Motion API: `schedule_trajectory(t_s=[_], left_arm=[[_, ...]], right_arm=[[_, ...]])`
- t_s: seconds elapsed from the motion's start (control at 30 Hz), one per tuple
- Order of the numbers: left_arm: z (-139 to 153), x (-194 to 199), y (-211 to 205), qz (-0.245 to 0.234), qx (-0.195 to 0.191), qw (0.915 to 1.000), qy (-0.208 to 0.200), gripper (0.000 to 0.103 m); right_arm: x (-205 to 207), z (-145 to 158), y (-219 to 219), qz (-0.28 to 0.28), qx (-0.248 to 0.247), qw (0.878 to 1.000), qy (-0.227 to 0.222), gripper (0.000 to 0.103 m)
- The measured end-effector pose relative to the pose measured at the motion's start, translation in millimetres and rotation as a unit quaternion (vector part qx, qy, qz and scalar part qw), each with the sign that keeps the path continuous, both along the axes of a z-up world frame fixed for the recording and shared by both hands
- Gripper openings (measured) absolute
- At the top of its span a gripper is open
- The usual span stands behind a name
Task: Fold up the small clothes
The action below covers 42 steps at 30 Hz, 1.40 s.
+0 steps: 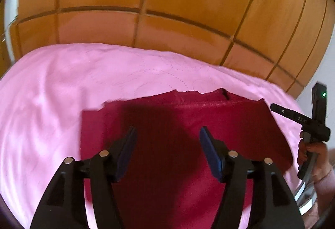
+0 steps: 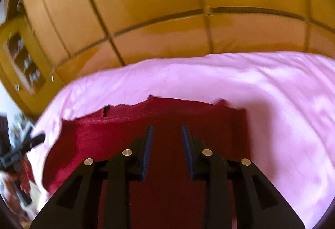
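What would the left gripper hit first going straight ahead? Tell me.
Most likely the red garment lying on the pink bedspread; the left gripper is open and empty above it, though depth is unclear.

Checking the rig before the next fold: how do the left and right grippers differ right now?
The left gripper stands with its jaws wide apart; the right gripper has a narrower gap. The left gripper's fingers splay outward, while the right gripper's run closer to parallel. Both are open with nothing between the pads, and both hover above the dark red garment lying on the pink bedcover.

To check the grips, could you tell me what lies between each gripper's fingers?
Nothing: left gripper and right gripper gape above the red garment, per both wrist views.
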<state>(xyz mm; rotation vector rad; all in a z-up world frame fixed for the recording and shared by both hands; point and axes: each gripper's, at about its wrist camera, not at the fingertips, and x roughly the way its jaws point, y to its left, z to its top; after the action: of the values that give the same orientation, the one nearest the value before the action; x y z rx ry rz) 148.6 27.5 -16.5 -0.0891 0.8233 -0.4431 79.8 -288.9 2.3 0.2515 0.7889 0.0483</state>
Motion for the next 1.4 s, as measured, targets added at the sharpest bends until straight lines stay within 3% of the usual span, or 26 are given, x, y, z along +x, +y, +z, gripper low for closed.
schedule_trajectory(t_s=[0.1, 0.2, 0.3, 0.43, 0.6, 0.67, 0.73, 0.8, 0.83, 0.87, 1.0, 1.1, 1.3, 1.4], left_arm=[[-19.0, 34.7, -22.7, 0.005, 0.033, 0.9993, 0.013, 0.062], [-44.6, 58.2, -23.9, 0.026, 0.055, 0.9972, 0.042, 0.062], [-65.2, 68.1, -13.0, 0.045, 0.041, 0.9970, 0.047, 0.057], [-77.0, 72.1, -5.0, 0.043, 0.007, 0.9981, 0.043, 0.056], [-78.0, 72.9, -6.7, 0.036, 0.004, 0.9985, 0.040, 0.060], [-75.7, 69.3, -9.5, 0.030, 0.008, 0.9989, 0.037, 0.066], [-65.9, 61.0, -16.1, 0.025, 0.022, 0.9990, 0.030, 0.079], [-54.8, 44.9, -16.1, 0.030, 0.025, 0.9991, 0.018, 0.084], [-50.0, 33.9, -15.7, 0.027, 0.019, 0.9994, 0.012, 0.084], [-47.6, 26.3, -15.4, 0.025, 0.016, 0.9995, 0.008, 0.085], [-46.9, -17.4, -8.2, 0.038, 0.011, 0.9992, -0.007, 0.094], [-55.7, -39.7, -7.3, 0.038, 0.019, 0.9990, -0.012, 0.095], [-68.7, -59.1, -15.1, 0.008, 0.103, 0.9929, -0.060, 0.096], [-70.8, -56.4, -13.2, 0.002, 0.102, 0.9927, -0.064, 0.097]], right_arm=[[30.4, -13.8, 20.3, 0.028, -0.035, 0.999, 0.018, 0.027], [46.7, -32.0, 19.2, 0.021, -0.042, 0.998, 0.044, 0.027], [56.0, -56.6, 4.3, -0.004, -0.068, 0.996, 0.053, 0.026], [54.4, -70.9, -12.6, -0.013, -0.018, 0.999, 0.032, 0.026], [49.6, -72.4, -14.8, -0.014, -0.007, 1.000, 0.020, 0.026], [50.3, -73.7, -14.5, -0.013, -0.001, 1.000, 0.016, 0.026], [48.8, -70.1, -14.1, -0.011, 0.007, 1.000, 0.007, 0.028], [39.8, -59.9, -14.5, -0.008, 0.019, 1.000, -0.010, 0.044], [32.7, -52.8, -13.4, -0.015, 0.019, 0.999, -0.021, 0.060], [22.1, -44.2, -13.6, -0.031, 0.017, 0.999, -0.036, 0.067], [-29.0, -24.1, -19.2, -0.069, 0.068, 0.994, -0.055, 0.067], [-57.0, -25.4, -22.3, -0.091, 0.060, 0.993, -0.044, 0.067], [-95.0, -48.0, -53.8, -0.137, 0.096, 0.986, -0.007, 0.070], [-97.0, -60.5, -68.2, -0.153, 0.122, 0.981, 0.016, 0.070]])
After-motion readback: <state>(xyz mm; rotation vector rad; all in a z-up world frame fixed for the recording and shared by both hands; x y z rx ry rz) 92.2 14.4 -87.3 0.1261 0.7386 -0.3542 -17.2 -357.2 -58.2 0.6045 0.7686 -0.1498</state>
